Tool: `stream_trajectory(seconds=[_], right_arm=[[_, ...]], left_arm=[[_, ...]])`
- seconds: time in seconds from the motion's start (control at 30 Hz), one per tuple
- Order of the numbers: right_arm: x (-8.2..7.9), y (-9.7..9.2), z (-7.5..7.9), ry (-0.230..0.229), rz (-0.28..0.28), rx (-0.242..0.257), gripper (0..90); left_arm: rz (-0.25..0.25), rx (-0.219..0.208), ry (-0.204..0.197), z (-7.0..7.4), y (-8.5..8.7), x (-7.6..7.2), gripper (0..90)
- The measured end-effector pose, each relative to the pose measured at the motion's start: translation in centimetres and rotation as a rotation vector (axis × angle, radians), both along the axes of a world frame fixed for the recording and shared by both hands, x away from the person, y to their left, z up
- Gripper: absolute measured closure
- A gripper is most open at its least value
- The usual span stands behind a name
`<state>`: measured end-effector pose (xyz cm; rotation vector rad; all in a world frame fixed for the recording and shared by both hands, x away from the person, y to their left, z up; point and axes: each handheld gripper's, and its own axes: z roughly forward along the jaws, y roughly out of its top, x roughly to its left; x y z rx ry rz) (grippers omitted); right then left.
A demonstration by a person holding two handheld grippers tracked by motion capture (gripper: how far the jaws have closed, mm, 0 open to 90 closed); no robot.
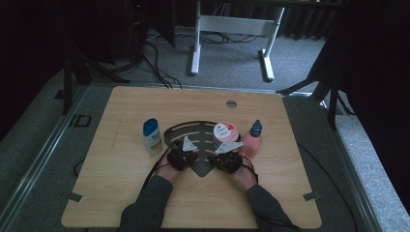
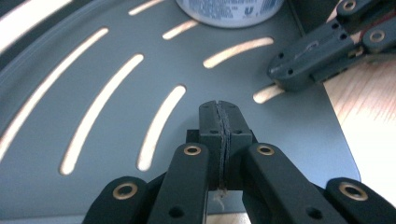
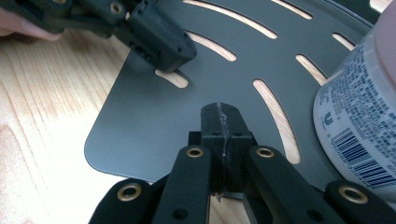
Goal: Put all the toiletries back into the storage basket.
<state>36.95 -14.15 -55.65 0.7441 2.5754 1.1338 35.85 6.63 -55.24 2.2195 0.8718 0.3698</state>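
Two grippers are hovering low over the near corner of a dark slotted rack (image 1: 180, 133) that is lying flat on the worktop (image 1: 121, 193), a fan-shaped metal piece with a raised curved rim at the back. The left gripper (image 1: 182, 155) is pointing down at the rack's left half, its jaws pressed fully together with nothing between them; its own view is showing the closed tip (image 2: 219, 116) poised just above the plate beside a slot. The right gripper (image 1: 227, 159) is matching it on the other side, jaws likewise clamped together and empty, its tip (image 3: 220, 122) sitting over the bare plate near the rounded corner. A tub (image 1: 224, 133) with a pink lid is already standing on the rack's right part, close to the right gripper. A white bottle (image 1: 152, 137) with a blue cap is waiting on the worktop just left of the rack, and a pink bottle (image 1: 253, 139) with a dark pump is standing just right of it, neither one on the rack. By the look of it, the loading is only partly done: one item is placed, two are still off the rack, and neither gripper is holding anything or reaching for either bottle yet.
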Motion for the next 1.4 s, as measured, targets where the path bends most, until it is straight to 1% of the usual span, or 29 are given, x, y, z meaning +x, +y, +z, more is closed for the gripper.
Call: stream_trajectory(seconds=[0.03, 0.07, 0.13, 0.17, 0.23, 0.33, 0.37, 0.47, 0.7, 0.87, 0.9, 0.93, 0.97, 1.03, 1.1, 1.17, 1.23, 1.3, 1.4], right_arm=[[0.0, 0.0, 0.0, -0.001, -0.001, 0.000, 90.0], [0.0, 0.0, 0.0, 0.001, 0.000, 0.001, 90.0], [0.0, -0.1, 0.0, 0.002, 0.004, 0.001, 90.0], [-0.1, -0.1, 0.0, 0.005, 0.004, 0.003, 90.0], [-0.2, -0.3, 0.0, 0.015, 0.014, 0.010, 90.0], [-0.4, -0.4, 0.0, 0.019, 0.024, 0.014, 90.0], [-0.6, -0.5, 0.0, 0.022, 0.026, 0.015, 90.0], [-1.2, -0.5, 0.0, 0.019, 0.043, 0.011, 90.0], [-2.1, -0.6, 0.0, 0.021, 0.064, 0.006, 90.0], [-2.4, -0.7, 0.1, 0.025, 0.076, -0.002, 90.0], [-2.4, -0.7, 0.1, 0.025, 0.077, -0.003, 90.0], [-2.4, -0.7, 0.1, 0.024, 0.076, -0.003, 89.9], [-2.4, -0.7, 0.1, 0.023, 0.076, -0.003, 89.2], [-2.4, -0.7, 0.2, 0.028, 0.073, 0.006, 84.7], [-2.5, -0.7, 0.2, 0.027, 0.075, 0.001, 82.6], [-2.6, -0.7, 0.3, 0.026, 0.075, -0.006, 81.1], [-2.7, -0.6, 0.3, 0.022, 0.077, -0.012, 80.3], [-2.8, -0.6, 0.3, 0.023, 0.080, -0.012, 79.7], [-2.7, -0.6, 0.3, 0.028, 0.083, -0.009, 79.4]], left_arm=[[-0.006, -0.004, 0.008, 0.0, 0.0, -0.1, 89.1], [-0.006, 0.002, 0.001, -0.1, -0.1, -0.3, 89.2], [-0.009, 0.007, 0.001, -0.1, 0.0, -0.4, 89.3], [-0.012, -0.001, 0.011, -0.1, 0.2, -0.6, 89.3], [-0.017, -0.010, 0.011, -0.1, 0.3, -0.9, 89.5], [-0.025, -0.009, 0.010, -0.1, 0.3, -1.3, 89.4], [-0.032, -0.009, 0.009, -0.1, 0.4, -1.7, 89.4], [-0.038, -0.007, 0.008, -0.1, 0.4, -2.3, 89.5], [-0.047, -0.013, 0.014, -0.1, 0.5, -3.2, 89.5], [-0.054, -0.036, 0.029, -0.1, 0.7, -3.6, 89.0], [-0.051, -0.038, 0.028, 0.0, 0.8, -3.6, 85.7], [-0.047, -0.026, 0.024, 0.1, 0.9, -3.7, 82.4], [-0.050, -0.023, 0.025, 0.3, 1.1, -3.8, 80.5], [-0.048, -0.034, 0.029, 0.7, 1.5, -4.0, 78.1], [-0.050, -0.051, 0.036, 1.1, 2.1, -4.1, 76.9], [-0.043, -0.056, 0.040, 1.6, 2.6, -4.3, 72.3], [-0.056, -0.072, 0.051, 2.1, 3.3, -4.4, 72.1], [-0.064, -0.083, 0.053, 2.5, 3.7, -4.6, 71.0], [-0.072, -0.074, 0.046, 3.1, 4.3, -5.1, 67.8]])
